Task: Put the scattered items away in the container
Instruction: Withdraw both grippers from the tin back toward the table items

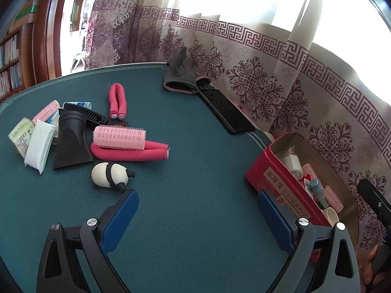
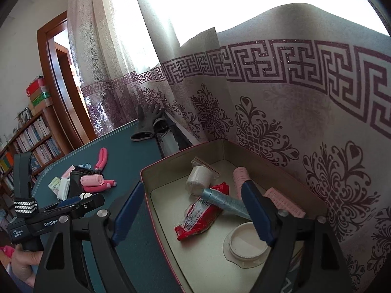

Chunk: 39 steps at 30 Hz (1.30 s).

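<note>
The red tin box (image 1: 262,171) stands at the right by the curtain; in the right wrist view its rim (image 2: 156,163) shows, with a red packet (image 2: 202,213), a blue tube (image 2: 224,201), pink rollers (image 2: 240,178), a white roll (image 2: 199,179) and a white lid (image 2: 246,241) inside. Scattered on the green table: a panda toy (image 1: 110,174), a pink roller (image 1: 119,137), bent pink foam rods (image 1: 132,152), a black nozzle (image 1: 70,139) and tissue packs (image 1: 39,146). My left gripper (image 1: 198,210) is open and empty over the table. My right gripper (image 2: 193,210) is open and empty over the box.
A grey glove (image 1: 180,77) and a flat black object (image 1: 224,111) lie at the table's far edge by the patterned curtain (image 1: 281,85). A second bent pink rod (image 1: 117,102) and a black comb (image 1: 83,113) lie in the pile. Bookshelves (image 2: 31,136) stand at the left.
</note>
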Tool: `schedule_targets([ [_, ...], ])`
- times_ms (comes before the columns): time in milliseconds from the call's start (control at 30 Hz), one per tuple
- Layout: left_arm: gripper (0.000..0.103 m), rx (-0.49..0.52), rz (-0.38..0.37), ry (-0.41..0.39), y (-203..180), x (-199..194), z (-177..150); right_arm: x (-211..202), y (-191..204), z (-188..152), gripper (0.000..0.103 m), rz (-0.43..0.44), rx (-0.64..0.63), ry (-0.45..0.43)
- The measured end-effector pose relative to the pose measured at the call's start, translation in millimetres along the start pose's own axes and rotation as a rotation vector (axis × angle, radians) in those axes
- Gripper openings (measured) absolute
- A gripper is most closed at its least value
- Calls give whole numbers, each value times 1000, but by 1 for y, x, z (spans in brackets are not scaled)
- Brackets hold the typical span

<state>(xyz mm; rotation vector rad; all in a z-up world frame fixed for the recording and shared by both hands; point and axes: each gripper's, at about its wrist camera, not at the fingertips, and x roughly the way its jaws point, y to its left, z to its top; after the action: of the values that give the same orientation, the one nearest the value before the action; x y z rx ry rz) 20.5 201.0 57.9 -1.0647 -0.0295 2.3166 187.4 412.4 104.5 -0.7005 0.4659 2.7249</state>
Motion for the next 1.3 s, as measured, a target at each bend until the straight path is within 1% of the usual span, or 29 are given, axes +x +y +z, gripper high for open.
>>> schedule_targets([
  [133, 99, -60, 57, -4, 35, -7, -4, 10, 23, -4, 84, 46, -27, 24],
  [233, 99, -85, 102, -22, 58, -15, -5, 15, 44, -6, 85, 76, -62, 39],
  [467, 99, -134, 167, -42, 108, -29, -7, 28, 100, -17, 87, 142, -179, 76],
  [567, 99, -161, 195, -56, 132, -38, -8, 37, 121, -23, 94, 165, -216, 93],
  [633, 99, -185, 215, -68, 149, -46, -10, 43, 133, -27, 101, 172, -230, 102],
  [867, 99, -283, 297, -95, 210, -67, -12, 71, 167, -37, 102, 217, -253, 170],
  [1033, 99, -267, 334, -96, 230, -66, -2, 85, 184, -43, 102, 235, -261, 202],
  [1167, 99, -250, 338, -75, 243, -53, 12, 91, 189, -46, 102, 237, -272, 212],
  [1300, 99, -243, 336, -72, 254, -39, 28, 99, 186, -46, 102, 229, -257, 226],
])
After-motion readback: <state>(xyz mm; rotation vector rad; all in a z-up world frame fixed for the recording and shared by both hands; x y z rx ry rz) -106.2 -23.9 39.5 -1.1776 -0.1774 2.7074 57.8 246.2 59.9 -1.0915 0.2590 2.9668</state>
